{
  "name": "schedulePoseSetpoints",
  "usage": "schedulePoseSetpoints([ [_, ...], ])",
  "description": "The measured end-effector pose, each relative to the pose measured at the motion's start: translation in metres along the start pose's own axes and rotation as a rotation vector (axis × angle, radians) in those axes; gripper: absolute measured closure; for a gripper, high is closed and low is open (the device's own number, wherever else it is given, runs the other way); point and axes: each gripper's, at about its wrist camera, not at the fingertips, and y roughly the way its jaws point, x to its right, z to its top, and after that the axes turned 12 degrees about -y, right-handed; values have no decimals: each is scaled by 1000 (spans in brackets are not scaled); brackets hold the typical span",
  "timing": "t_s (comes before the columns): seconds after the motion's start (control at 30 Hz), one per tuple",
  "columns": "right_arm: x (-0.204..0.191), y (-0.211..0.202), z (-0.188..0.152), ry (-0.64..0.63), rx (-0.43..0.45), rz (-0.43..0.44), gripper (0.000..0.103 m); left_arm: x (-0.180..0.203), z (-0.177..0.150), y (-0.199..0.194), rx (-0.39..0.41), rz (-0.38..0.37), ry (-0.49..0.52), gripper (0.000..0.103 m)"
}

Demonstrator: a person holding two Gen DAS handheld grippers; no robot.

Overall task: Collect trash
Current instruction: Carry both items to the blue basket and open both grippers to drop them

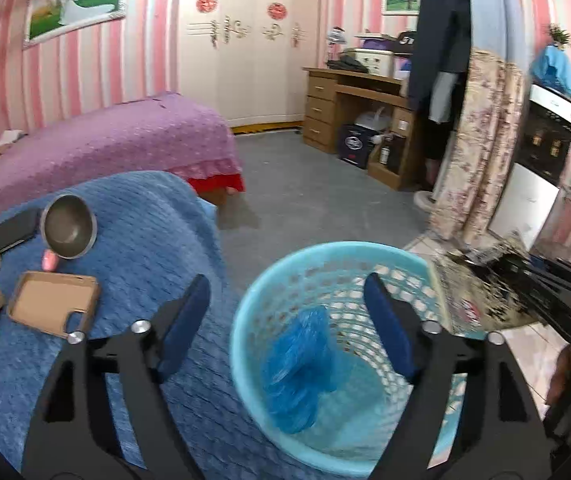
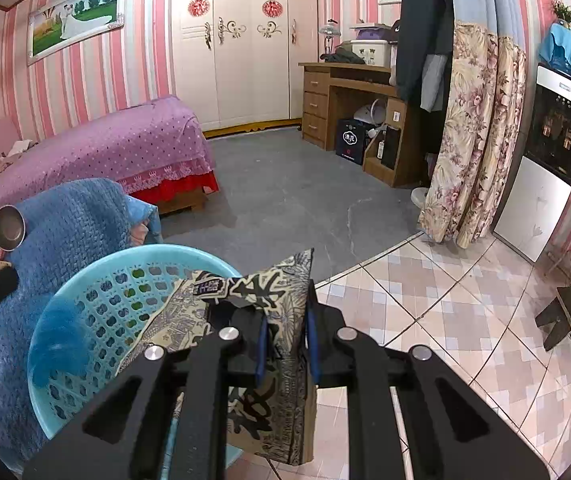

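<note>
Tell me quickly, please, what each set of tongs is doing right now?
Left tongs: open, empty, above the basket with the blue bag inside.
Right tongs: shut on the patterned packet, by the basket's rim.

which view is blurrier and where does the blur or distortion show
Left wrist view: motion-smeared, worst on the blue plastic bag in the light blue basket and the printed packet at right. Right wrist view: sharper, packet print and floor tiles crisp. Both: fisheye bends the striped walls, dark vignette corners, even indoor light.
</note>
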Motion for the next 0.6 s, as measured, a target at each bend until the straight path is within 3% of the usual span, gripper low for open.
schedulePoseSetpoints([
  [0.23,-14,13,-3,-13,-18,28,84,-39,10,-8,28,109,-33,7],
  [0.37,-27,19,-1,-19,-29,50,82,-55,12,-16,39,137,-45,6],
  [0.43,-35,22,0,-22,-36,58,72,-66,13,-21,39,148,-59,6],
  [0.5,-44,24,0,-24,-46,67,50,-73,12,-25,43,157,-72,6],
  [0.6,-55,23,-1,-24,-44,64,40,-89,13,-33,47,171,-100,6],
])
